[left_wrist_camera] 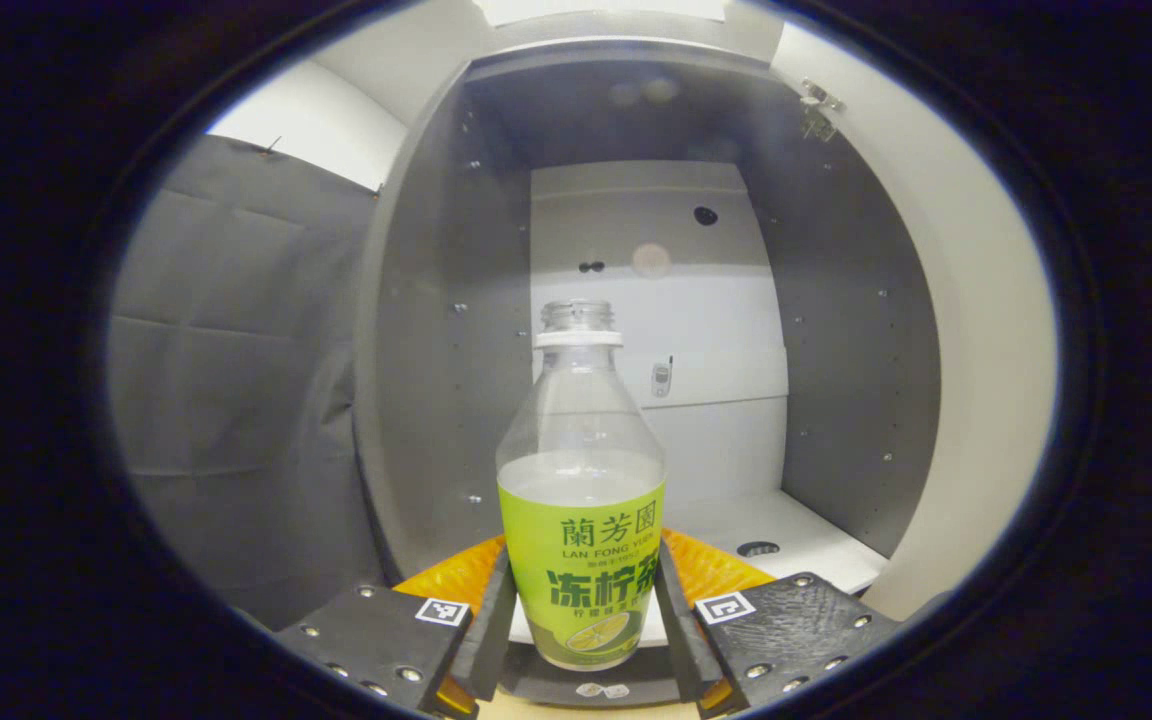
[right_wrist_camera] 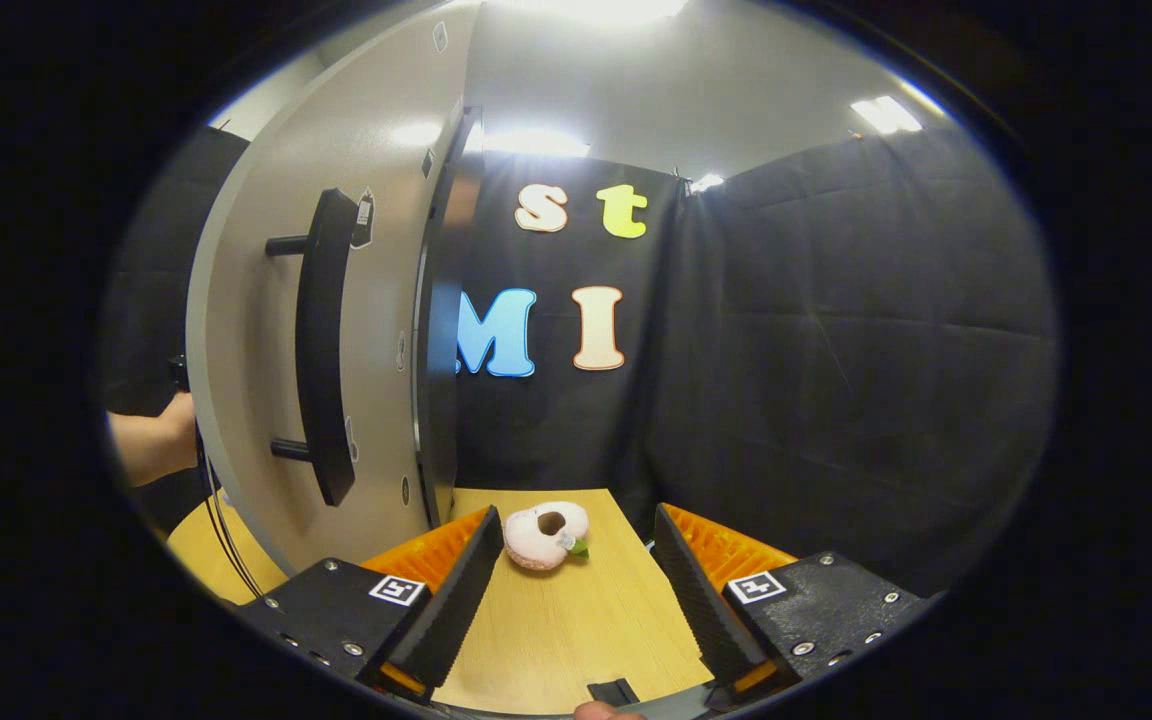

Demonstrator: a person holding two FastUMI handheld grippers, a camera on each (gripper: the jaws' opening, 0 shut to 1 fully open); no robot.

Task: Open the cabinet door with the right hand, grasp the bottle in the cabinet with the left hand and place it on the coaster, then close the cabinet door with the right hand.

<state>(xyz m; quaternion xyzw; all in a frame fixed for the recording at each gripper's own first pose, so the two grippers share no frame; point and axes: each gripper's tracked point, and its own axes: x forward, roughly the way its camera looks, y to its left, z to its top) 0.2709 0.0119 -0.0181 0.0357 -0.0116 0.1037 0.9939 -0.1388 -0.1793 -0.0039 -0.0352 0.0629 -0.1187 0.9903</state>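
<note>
Both fingers of your left gripper (left_wrist_camera: 581,610) press on the lower, labelled part of the bottle (left_wrist_camera: 581,500), one on each side of it, so it is clamped. That bottle stands upright at the front edge of the cabinet (left_wrist_camera: 836,330), on the white floor of the open compartment, with no cap on its neck and a pale liquid filling it to just above the label. Behind the bottle the compartment holds nothing else that you can make out, apart from a small dark round mark on the floor. Your right gripper (right_wrist_camera: 571,590) holds its fingers spread wide with nothing between them, above the wooden table (right_wrist_camera: 556,620). Just left of it stands the cabinet door (right_wrist_camera: 336,330), swung open, its dark bar handle (right_wrist_camera: 324,345) facing you. Beyond the fingertips a pink plush ring (right_wrist_camera: 546,535) lies on the table, near the door's lower edge.
</note>
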